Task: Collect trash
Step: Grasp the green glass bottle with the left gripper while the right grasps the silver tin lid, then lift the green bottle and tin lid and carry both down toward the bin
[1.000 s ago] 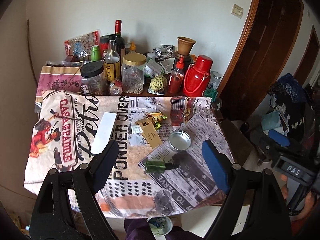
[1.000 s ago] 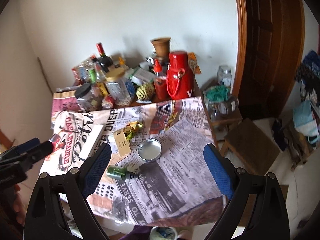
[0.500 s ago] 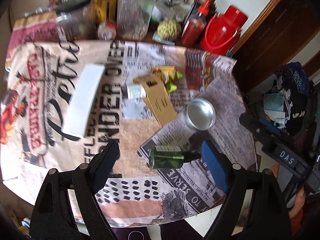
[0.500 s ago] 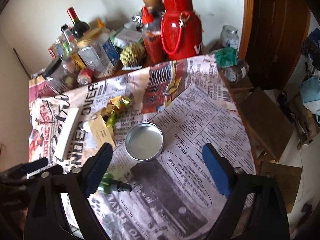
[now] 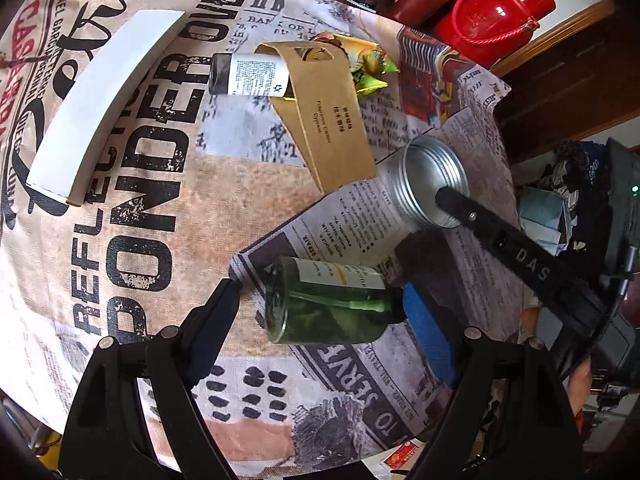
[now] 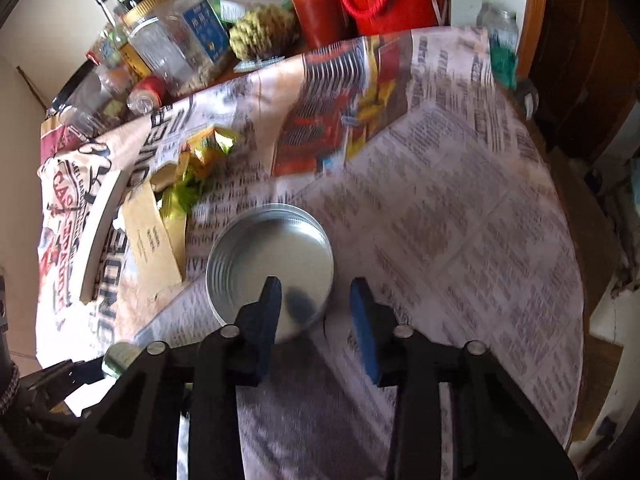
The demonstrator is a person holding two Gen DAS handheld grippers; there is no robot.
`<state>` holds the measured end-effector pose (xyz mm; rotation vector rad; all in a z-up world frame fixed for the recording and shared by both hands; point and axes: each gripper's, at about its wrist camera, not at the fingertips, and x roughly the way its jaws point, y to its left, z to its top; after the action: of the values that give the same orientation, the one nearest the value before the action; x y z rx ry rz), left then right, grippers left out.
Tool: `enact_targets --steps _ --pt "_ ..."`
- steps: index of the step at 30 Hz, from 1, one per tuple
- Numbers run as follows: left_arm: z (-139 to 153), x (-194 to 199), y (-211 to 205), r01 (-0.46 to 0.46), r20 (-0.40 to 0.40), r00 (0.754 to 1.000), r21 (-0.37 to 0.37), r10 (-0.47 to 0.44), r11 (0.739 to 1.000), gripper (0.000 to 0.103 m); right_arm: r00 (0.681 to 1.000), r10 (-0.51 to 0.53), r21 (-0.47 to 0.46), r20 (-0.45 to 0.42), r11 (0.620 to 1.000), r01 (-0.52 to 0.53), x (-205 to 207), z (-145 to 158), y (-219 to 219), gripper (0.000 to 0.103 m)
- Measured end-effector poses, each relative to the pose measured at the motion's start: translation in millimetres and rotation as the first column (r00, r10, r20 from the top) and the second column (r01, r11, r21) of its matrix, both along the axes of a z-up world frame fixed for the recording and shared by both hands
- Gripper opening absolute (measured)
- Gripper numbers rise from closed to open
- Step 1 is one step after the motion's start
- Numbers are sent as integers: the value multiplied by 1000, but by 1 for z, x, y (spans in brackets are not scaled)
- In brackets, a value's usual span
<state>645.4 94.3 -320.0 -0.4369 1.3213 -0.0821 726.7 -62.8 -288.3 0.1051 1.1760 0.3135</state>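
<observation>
Where cloth point(image 5: 152, 216) reads "PONDER OVER", finger point(image 5: 520, 256) marked "DAS"

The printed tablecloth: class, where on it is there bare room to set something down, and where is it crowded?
Bare cloth lies right of the round silver tin, out to the table's edge. Another patch sits between the long white box and the green glass bottle. The red flask and jars crowd the back.

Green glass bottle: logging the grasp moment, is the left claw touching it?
Cannot tell. In the left wrist view the green glass bottle lies between the left claw's open fingers; no clear contact or gap shows.
</observation>
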Motion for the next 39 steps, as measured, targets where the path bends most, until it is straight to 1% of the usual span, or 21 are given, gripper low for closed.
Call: enact_targets --steps 2,3,4,5,6,7,8,12,16,20,23,26,28,31,32,34,37,39 --pt "1 0 0 4 10 1000 12 -4 1000 82 1000 13 -28 15 1000 -13 2 -1 5 21" --pt "1 0 0 6 10 1000 13 -6 1000 81 1000 16 -48 25 999 -15 2 -2 7 18" --pt "1 0 0 7 14 1000 15 -7 1000 76 999 18 -63 37 998 -16 3 -3 9 11" --pt "1 -1 0 10 18 1000 5 -10 1000 72 999 18 -77 44 997 -14 4 -3 10 7" --pt "0 0 -1 15 17 1000 -7 -14 1000 67 999 14 -76 45 997 -11 5 -4 9 7" --pt "0 0 -1 18 16 1000 -26 -17 1000 64 999 10 -74 44 997 -7 7 -4 8 5" --pt "0 0 -2 15 12 1000 -26 -14 1000 64 999 9 -75 43 997 -6 8 -4 7 4" --pt "1 -1 -2 5 13 1000 1 -5 1000 64 1000 7 -51 29 999 -6 6 -3 2 3" --pt "15 -4 3 -11 40 999 40 9 999 64 999 1 -37 41 999 0 -3 12 -4 3" --pt "40 -7 7 -42 98 995 77 34 996 64 997 -11 -21 74 1000 13 -16 35 -18 3" --pt "64 -11 8 -69 153 987 106 52 992 64 992 -15 -15 123 1000 17 -27 58 -30 3" --pt "91 -19 4 -98 217 974 130 68 987 64 983 -13 -3 183 1000 14 -41 86 -44 3" --pt "111 -27 -3 -115 263 962 144 74 983 64 975 -2 7 221 1000 1 -50 102 -51 3" --pt "146 -45 -16 -156 352 931 154 94 976 64 960 15 24 281 999 -23 -67 127 -63 3" --pt "153 -50 -19 -167 372 923 157 98 973 64 953 24 29 303 999 -34 -74 136 -67 3" --pt "177 -68 -30 -206 438 891 159 118 966 64 938 48 30 342 998 -62 -86 149 -73 3" --pt "203 -94 -43 -243 507 851 151 136 958 64 917 82 26 391 995 -100 -103 166 -81 3" --pt "221 -114 -55 -262 551 824 160 134 952 64 903 98 29 418 992 -121 -116 177 -87 3"
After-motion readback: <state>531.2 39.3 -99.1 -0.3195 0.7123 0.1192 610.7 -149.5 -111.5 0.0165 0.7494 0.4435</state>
